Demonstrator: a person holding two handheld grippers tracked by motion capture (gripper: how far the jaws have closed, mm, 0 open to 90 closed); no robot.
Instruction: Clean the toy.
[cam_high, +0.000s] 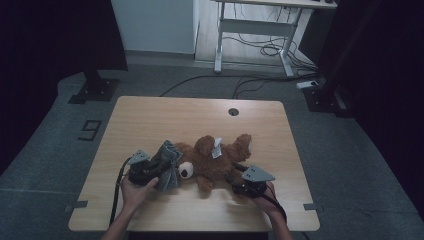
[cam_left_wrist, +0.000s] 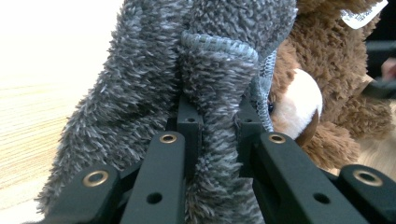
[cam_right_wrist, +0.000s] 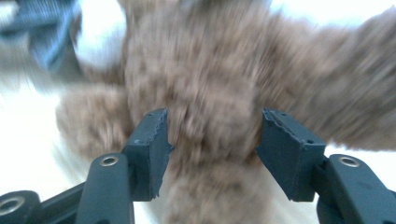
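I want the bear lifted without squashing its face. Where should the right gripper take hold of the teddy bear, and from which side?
Probably a leg: the teddy bear lies flat on the table, limbs splayed, its muzzle toward the grey cloth. Come in from the near right edge, where the right gripper already has its open fingers straddling a narrow limb.

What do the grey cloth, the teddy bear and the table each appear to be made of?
Grey cloth: looks like fleecy microfibre, with shaggy pile and a stitched hem. Teddy bear: brown plush, a curly matte pile, with a paler muzzle. Table: probably wood-look laminate, judging by its pale, smooth grain.
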